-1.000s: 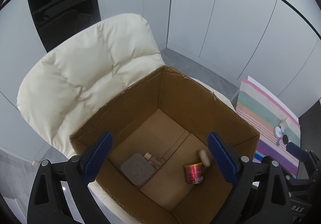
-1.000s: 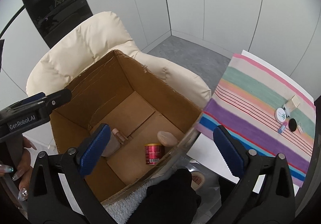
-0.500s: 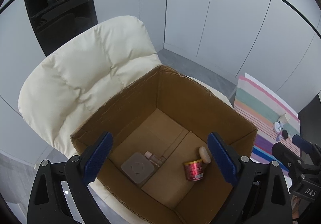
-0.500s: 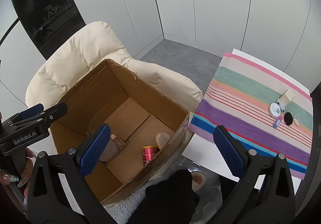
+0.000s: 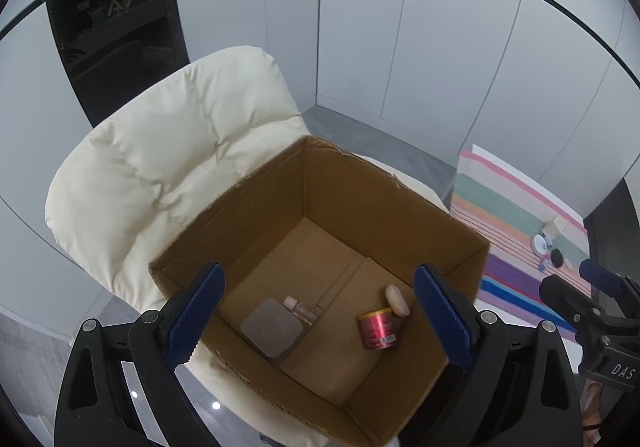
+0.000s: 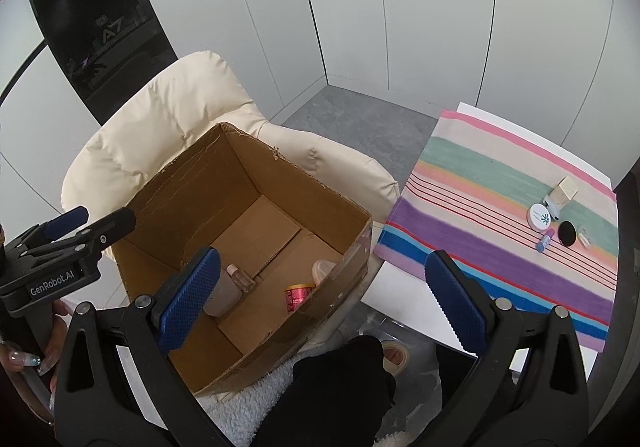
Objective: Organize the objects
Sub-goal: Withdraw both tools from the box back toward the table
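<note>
A puffy cream quilted chair [image 5: 172, 175] carries an open brown corrugated cardboard box [image 5: 360, 203]. Beside it, a striped woven cloth [image 6: 496, 231] covers the white surface [image 6: 404, 307], with a round white tin [image 6: 539, 216] and black disc [image 6: 567, 232] on it. In the box lie a grey rounded-square case [image 5: 271, 327], red cylindrical can [image 5: 378, 328] and beige oval soap [image 5: 397, 299]. Left hand-held gripper [image 5: 318, 319] and right hand-held gripper [image 6: 320, 299] both gape wide, empty.

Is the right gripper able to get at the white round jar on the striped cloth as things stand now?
Probably yes. The right gripper is empty with jaws wide apart, and the white round jar sits uncovered on the striped cloth. Nothing stands between them, though small items crowd close around it.
</note>
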Action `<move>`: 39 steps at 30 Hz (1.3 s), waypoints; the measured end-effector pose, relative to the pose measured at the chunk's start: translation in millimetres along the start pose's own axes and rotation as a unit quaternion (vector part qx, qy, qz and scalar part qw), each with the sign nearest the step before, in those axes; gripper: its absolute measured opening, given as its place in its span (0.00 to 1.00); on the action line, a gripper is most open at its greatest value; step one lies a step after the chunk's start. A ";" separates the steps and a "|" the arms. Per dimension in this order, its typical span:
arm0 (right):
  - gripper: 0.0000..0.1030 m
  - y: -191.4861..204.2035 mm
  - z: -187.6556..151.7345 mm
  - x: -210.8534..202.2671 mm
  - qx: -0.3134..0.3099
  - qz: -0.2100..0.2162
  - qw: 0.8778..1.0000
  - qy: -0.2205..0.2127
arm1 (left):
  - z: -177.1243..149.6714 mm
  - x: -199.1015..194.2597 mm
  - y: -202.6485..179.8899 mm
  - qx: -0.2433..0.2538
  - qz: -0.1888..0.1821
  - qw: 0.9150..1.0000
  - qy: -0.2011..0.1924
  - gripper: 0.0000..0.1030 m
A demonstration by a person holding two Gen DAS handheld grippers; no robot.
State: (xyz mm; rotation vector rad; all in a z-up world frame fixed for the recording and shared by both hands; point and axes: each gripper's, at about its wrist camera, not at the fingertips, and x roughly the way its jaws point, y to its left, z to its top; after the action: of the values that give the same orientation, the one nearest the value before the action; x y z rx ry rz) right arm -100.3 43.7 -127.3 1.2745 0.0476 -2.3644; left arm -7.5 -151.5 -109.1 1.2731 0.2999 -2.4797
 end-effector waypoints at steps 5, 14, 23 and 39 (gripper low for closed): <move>1.00 0.6 -8.0 -19.9 0.000 -0.002 1.000 -0.009 | -11.1 -12.8 -7.5 0.015 -0.002 1.000 0.006 0.94; 1.00 1.9 -31.8 -48.8 0.002 -0.010 1.000 -0.013 | -37.2 -44.0 -10.4 0.027 -0.011 1.000 -0.006 0.94; 1.00 7.1 -66.1 -73.1 0.001 -0.015 1.000 -0.009 | -69.6 -68.3 -6.3 0.028 -0.023 0.999 -0.005 0.94; 1.00 31.1 -109.8 -102.8 -0.030 -0.032 0.999 -0.004 | -97.4 -99.7 11.1 0.006 -0.038 0.999 -0.025 0.94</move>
State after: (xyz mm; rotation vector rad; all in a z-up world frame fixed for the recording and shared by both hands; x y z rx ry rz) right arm 46.8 80.0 -102.2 1.2524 0.1588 -2.4035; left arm 123.5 -109.3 -84.2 1.2238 0.3262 -2.5763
